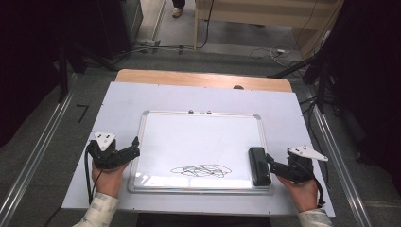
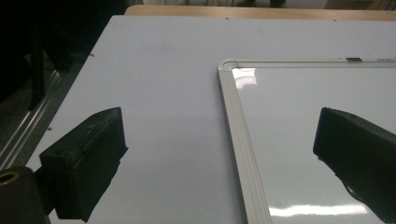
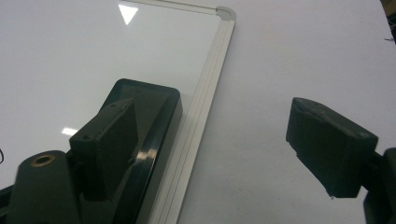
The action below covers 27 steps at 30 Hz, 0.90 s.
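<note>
Lying on the white metal-framed whiteboard (image 1: 198,142), the black plastic eraser (image 1: 259,165) sits beside the right gripper (image 1: 276,165), jaws spread. Left gripper (image 1: 130,150) gapes too, straddling the frame.

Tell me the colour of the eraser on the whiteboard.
Black; the eraser shows best in the high view, lying at the whiteboard's right edge.

The whiteboard (image 1: 198,142) is white with a silver frame and a dark scribble (image 1: 201,170). The eraser (image 1: 259,165) is black, like both hand-held grippers, left (image 1: 134,147) and right (image 1: 271,161). The counter (image 1: 123,101) is white with a tan wooden edge.
</note>
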Tool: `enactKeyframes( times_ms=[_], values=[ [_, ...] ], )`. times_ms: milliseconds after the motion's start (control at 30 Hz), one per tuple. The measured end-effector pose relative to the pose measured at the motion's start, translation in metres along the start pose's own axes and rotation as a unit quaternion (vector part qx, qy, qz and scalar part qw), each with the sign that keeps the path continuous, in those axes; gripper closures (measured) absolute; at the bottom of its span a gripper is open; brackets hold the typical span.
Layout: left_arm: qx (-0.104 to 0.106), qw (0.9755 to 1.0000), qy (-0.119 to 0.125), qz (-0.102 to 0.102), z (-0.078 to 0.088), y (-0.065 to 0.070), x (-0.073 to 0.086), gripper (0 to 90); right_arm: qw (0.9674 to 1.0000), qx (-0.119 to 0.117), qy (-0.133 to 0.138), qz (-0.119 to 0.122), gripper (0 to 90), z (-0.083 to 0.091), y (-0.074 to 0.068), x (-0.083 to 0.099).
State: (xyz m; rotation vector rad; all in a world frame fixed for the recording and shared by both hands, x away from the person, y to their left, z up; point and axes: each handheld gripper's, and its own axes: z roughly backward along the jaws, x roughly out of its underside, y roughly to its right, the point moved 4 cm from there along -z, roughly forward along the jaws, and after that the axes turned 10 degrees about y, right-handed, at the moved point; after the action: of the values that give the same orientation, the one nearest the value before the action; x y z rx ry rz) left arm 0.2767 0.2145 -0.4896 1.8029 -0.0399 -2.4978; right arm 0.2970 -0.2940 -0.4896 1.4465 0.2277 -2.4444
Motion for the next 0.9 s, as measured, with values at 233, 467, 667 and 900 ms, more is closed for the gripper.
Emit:
enactKeyframes(
  times_ms=[233, 467, 667, 900],
  values=[
    [-0.001, 1.0, -0.001, 0.001, 0.001, 0.0, 0.0, 2.8, 1.0, -0.003, -0.001, 0.003, 15.2, -0.002, -0.004, 0.0],
    [0.0, 1.0, -0.003, 0.001, 0.0, -0.001, 0.001, 2.8, 1.0, -0.003, 0.0, -0.004, 15.2, -0.005, -0.007, -0.001],
    [-0.001, 1.0, -0.003, 0.004, 0.0, -0.001, 0.001, 2.8, 1.0, -0.006, -0.003, -0.004, 15.2, -0.007, -0.013, 0.0],
    [0.0, 1.0, -0.006, 0.003, -0.001, 0.0, 0.002, 2.8, 1.0, -0.005, -0.006, -0.005, 15.2, -0.01, -0.016, 0.001]
  ],
)
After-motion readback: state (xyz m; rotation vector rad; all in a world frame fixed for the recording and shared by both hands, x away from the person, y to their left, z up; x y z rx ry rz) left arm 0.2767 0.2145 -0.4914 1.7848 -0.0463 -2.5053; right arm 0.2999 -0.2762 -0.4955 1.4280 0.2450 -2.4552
